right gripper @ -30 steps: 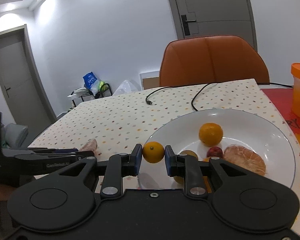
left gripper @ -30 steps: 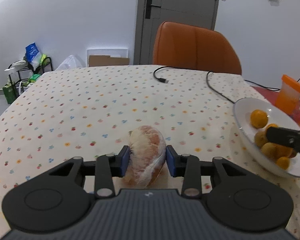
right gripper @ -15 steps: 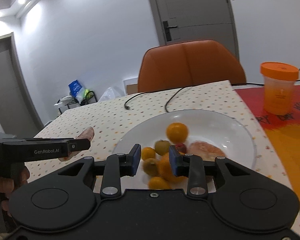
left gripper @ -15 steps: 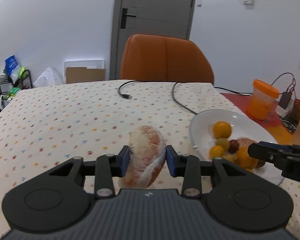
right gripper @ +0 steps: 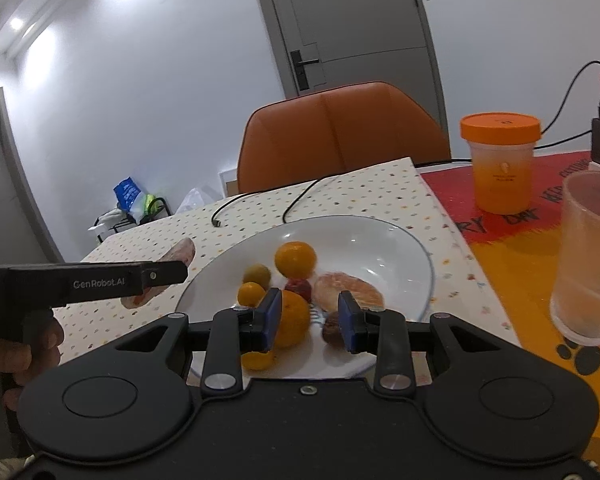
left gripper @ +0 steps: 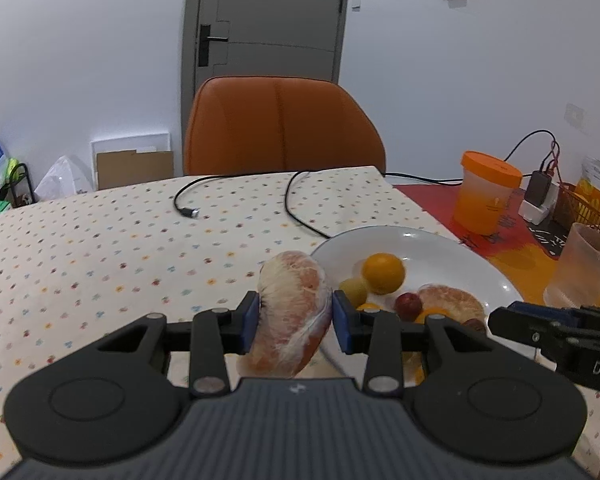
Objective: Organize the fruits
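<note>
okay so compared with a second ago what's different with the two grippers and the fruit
The right gripper let go of its small orange fruit, dropped among the others in the white plate, and now stands open over them. The left gripper swung toward the plate. Unchanged: it stays shut on the peeled pomelo segment, and another peeled segment lies in the plate.

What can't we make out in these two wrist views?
- Left wrist view: near side of the white plate and its front fruit, hidden by the left tongs and their peeled pomelo piece.
- Right wrist view: the small orange fruit at the near rim, partly hidden by the open right tongs.
- Right wrist view: plastic cup, cut by the edge.
</note>
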A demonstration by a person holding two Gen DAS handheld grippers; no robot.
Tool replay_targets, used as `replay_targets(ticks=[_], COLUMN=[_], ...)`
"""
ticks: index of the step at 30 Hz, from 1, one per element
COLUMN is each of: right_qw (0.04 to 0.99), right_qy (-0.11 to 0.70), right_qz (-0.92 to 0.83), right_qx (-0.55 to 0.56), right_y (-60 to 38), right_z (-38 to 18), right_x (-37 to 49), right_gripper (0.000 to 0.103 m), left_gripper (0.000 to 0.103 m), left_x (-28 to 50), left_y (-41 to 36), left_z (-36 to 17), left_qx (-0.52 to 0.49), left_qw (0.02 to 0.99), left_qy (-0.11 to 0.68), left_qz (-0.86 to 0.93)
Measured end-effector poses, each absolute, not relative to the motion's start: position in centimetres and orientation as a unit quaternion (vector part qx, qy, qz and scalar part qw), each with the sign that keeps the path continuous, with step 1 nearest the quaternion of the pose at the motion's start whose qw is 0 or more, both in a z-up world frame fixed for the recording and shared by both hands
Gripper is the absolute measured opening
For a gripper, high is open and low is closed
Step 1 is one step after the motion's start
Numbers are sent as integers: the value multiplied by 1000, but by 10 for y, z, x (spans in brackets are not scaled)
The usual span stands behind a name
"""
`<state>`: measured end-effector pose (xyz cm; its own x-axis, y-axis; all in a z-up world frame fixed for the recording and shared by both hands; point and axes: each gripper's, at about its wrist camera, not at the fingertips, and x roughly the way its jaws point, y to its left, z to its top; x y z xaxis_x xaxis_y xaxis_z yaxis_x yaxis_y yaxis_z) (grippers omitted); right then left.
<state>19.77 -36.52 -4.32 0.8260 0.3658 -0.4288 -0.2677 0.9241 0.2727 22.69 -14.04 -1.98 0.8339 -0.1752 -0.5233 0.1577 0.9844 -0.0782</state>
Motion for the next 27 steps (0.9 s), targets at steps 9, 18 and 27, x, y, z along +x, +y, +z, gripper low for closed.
replay_targets(ticks=[9, 18, 27], right_qw=[951, 952, 950], right_qy=[239, 233, 237], right_qz=[160, 167, 171], right_qx=[114, 111, 106], right_y=[-380, -376, -364], right_z=[-43, -36, -29], right_x=[192, 185, 177], right_gripper=[32, 33, 52], left_gripper=[44, 61, 75], left_x=[229, 219, 200], left_y=[-162, -144, -122], left_z=[-11, -2, 3], left_qx=[-2, -15, -31], left_qw=[960, 963, 963], left_qy=[265, 262, 265], left_qz=[-86, -60, -49])
